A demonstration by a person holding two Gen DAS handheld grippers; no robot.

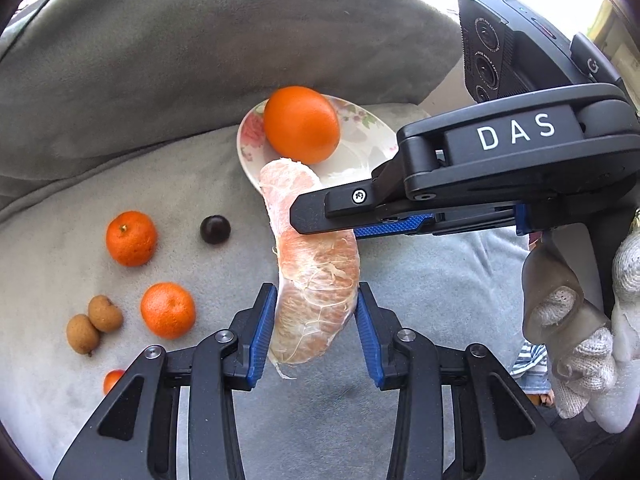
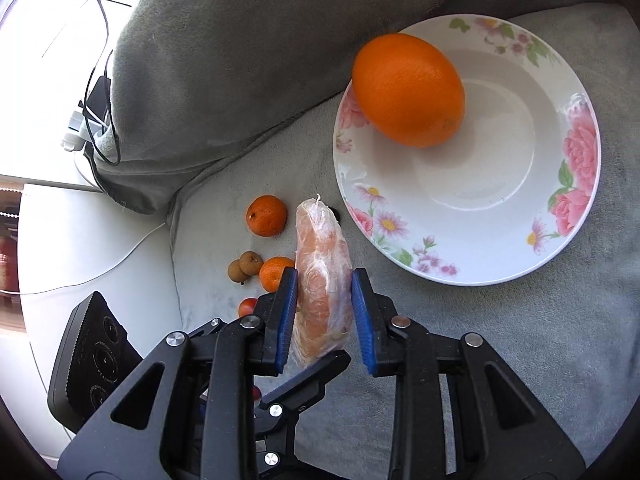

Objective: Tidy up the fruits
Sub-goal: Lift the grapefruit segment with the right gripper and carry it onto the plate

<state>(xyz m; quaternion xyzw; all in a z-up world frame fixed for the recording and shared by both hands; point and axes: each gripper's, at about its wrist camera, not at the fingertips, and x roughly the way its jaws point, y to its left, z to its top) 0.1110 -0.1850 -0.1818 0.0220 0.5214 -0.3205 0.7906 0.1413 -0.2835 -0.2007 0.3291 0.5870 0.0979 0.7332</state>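
Note:
A peeled pink pomelo segment (image 1: 316,280) (image 2: 322,280) hangs above the grey seat cushion, gripped at both ends. My left gripper (image 1: 316,294) is shut on its near end, blue pads pressing both sides. My right gripper (image 2: 325,276) is shut on the other end; in the left wrist view it reaches in from the right (image 1: 320,224). A floral bowl (image 1: 248,148) (image 2: 440,276) just beyond holds a large orange (image 1: 302,124) (image 2: 408,90). Two mandarins (image 1: 131,238) (image 1: 168,310), two longans (image 1: 94,324) and a dark round fruit (image 1: 215,229) lie on the cushion to the left.
A grey back cushion (image 1: 180,60) rises behind the bowl. A small red fruit (image 2: 248,306) lies near the seat's edge. A white table (image 2: 80,240) with cables (image 2: 100,80) stands to the left. A gloved hand (image 1: 580,340) holds the right gripper's handle.

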